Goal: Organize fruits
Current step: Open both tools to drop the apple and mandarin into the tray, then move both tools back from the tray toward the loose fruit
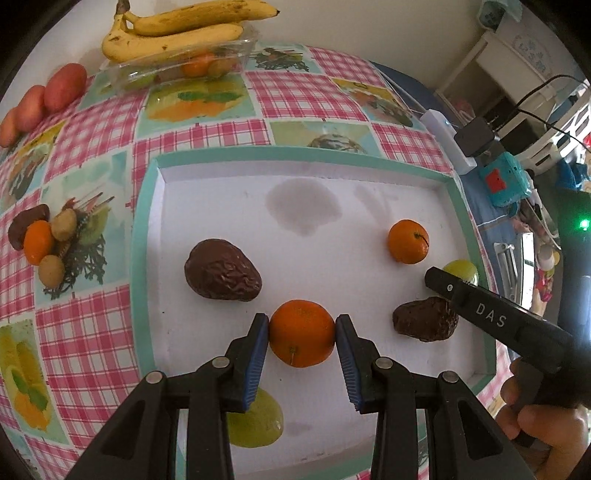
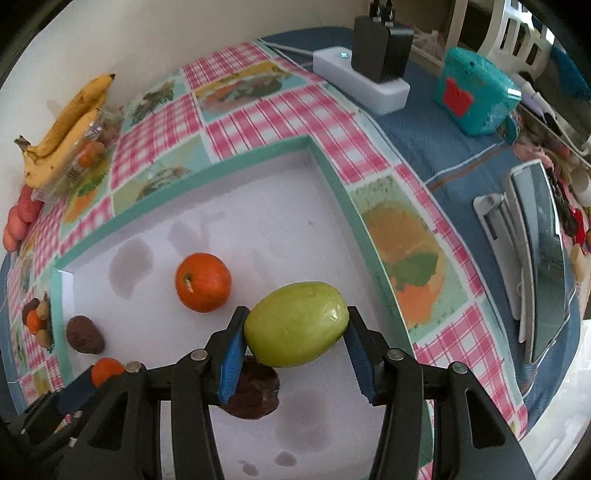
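My left gripper [image 1: 302,319] is shut on an orange tangerine [image 1: 302,345], low over the white tray with a teal rim [image 1: 295,155]. In the tray lie two brown wrinkled fruits [image 1: 221,269] [image 1: 424,319], a second tangerine [image 1: 408,242] and a green fruit [image 1: 255,421] partly hidden under my left fingers. My right gripper [image 2: 297,312] is shut on a green oval fruit [image 2: 295,325] near the tray's right wall [image 2: 354,214]. It hangs over a brown fruit [image 2: 255,391], with a tangerine [image 2: 203,282] to its left.
Bananas [image 1: 177,33] lie on a clear plastic box at the back, with red fruits [image 1: 55,88] to its left. A small heap of fruit [image 1: 44,240] sits left of the tray. A power strip with chargers [image 2: 362,77] and a teal box [image 2: 476,96] stand at the right.
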